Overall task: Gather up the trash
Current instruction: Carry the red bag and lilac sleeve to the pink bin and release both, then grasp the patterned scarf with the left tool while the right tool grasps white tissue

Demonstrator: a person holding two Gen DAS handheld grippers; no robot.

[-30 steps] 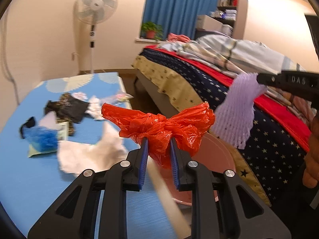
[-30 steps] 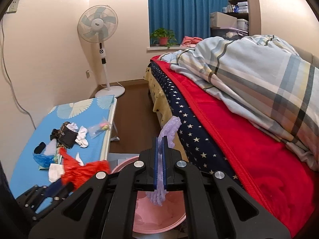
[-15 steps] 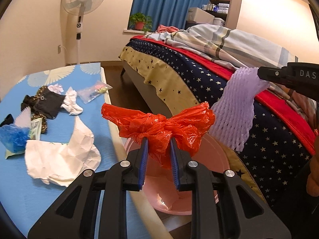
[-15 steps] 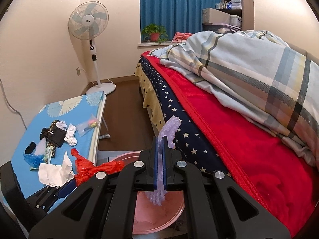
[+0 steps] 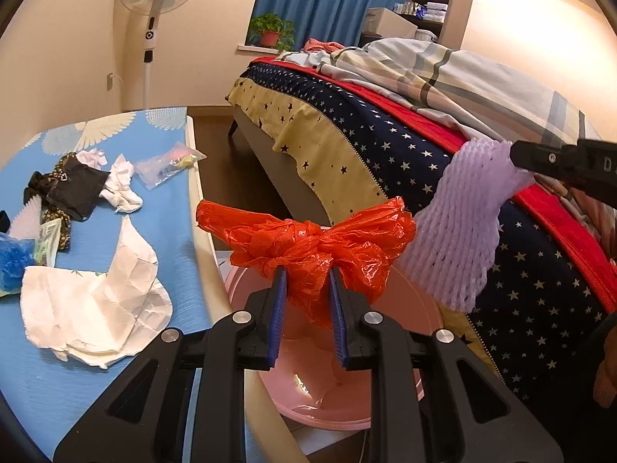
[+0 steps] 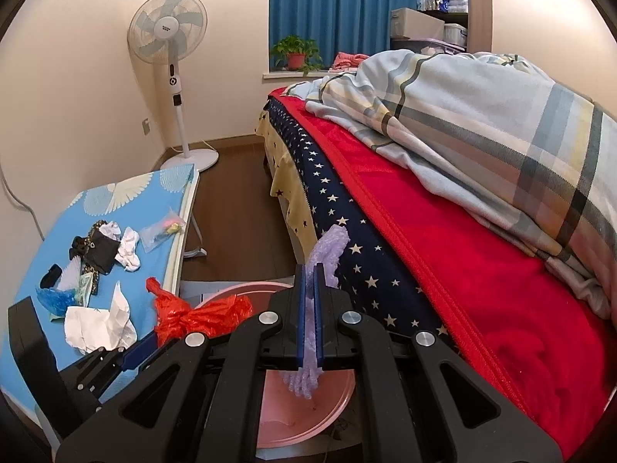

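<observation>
My left gripper [image 5: 307,274] is shut on a crumpled red plastic bag [image 5: 308,247] and holds it above a pink basin [image 5: 324,386] on the floor. My right gripper [image 6: 308,274] is shut on a purple foam net sleeve [image 6: 327,250], which hangs over the same basin [image 6: 308,416]. The sleeve also shows in the left wrist view [image 5: 459,231], to the right of the red bag. More trash lies on the blue table [image 5: 38,366]: crumpled white paper [image 5: 92,301], a black wrapper [image 5: 69,189], a blue bag [image 5: 13,258] and a clear bag [image 5: 166,162].
A bed [image 6: 424,239] with a star-patterned cover, red blanket and plaid quilt fills the right side. A standing fan [image 6: 173,38] stands at the back wall. Brown floor [image 6: 235,208] runs between table and bed.
Both grippers have moved to the right off the table, still holding the red bag and the purple sleeve. The pink basin now lies right under both.
</observation>
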